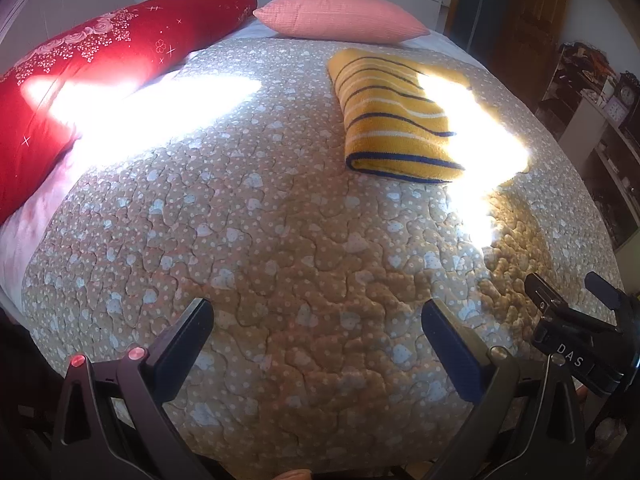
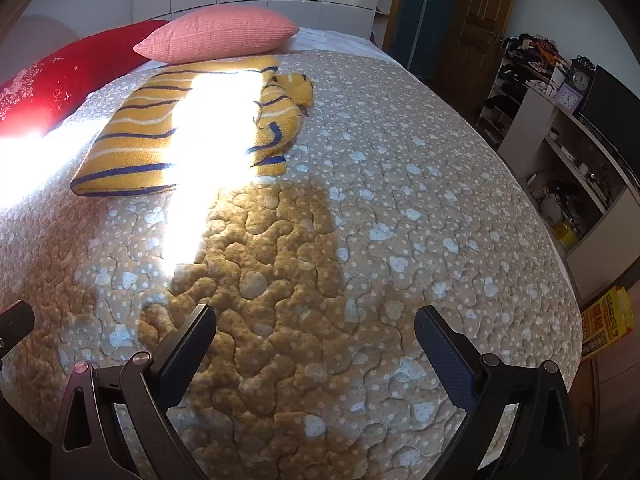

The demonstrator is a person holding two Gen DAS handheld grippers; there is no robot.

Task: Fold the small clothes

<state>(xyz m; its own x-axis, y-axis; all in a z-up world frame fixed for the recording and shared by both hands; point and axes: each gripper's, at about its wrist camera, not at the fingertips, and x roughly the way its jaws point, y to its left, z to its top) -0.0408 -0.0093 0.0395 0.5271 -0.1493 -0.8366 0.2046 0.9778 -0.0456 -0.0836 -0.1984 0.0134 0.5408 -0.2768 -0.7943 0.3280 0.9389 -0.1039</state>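
Two grippers, both spread wide and holding nothing: left gripper [image 1: 318, 330] low over the near end of the quilted bedspread [image 1: 280, 240], right gripper [image 2: 316, 338] just beside it, likewise over bare quilt. Well apart from both, toward the far end of the bed: yellow striped sweater [image 2: 136, 136], lying just short of the pink pillow [image 2: 218, 32], with the red pillow [image 1: 100, 64] off to its left. Looks partly folded, judging by the thick doubled near edge in the left wrist view. On its right side, seen from the right wrist, a rumpled bunch of knit and a small yellow piece poking out beyond it; sleeve or cuff, hard to tell. Hard sunlight across the middle of the garment, washing out the stripes and any edges there.

Risks from here, as a guess only:
- Misjudged grasp in the glare, pinching one layer instead of the whole doubled edge, so the fold slides open on lifting.
- Quilt caught along with the knit, since the bedspread is soft and puckered, dragging the cover.
- Loose bunched side left trailing, giving a lopsided fold.
- Long reach from the near end, dragging the sweater instead of lifting it.
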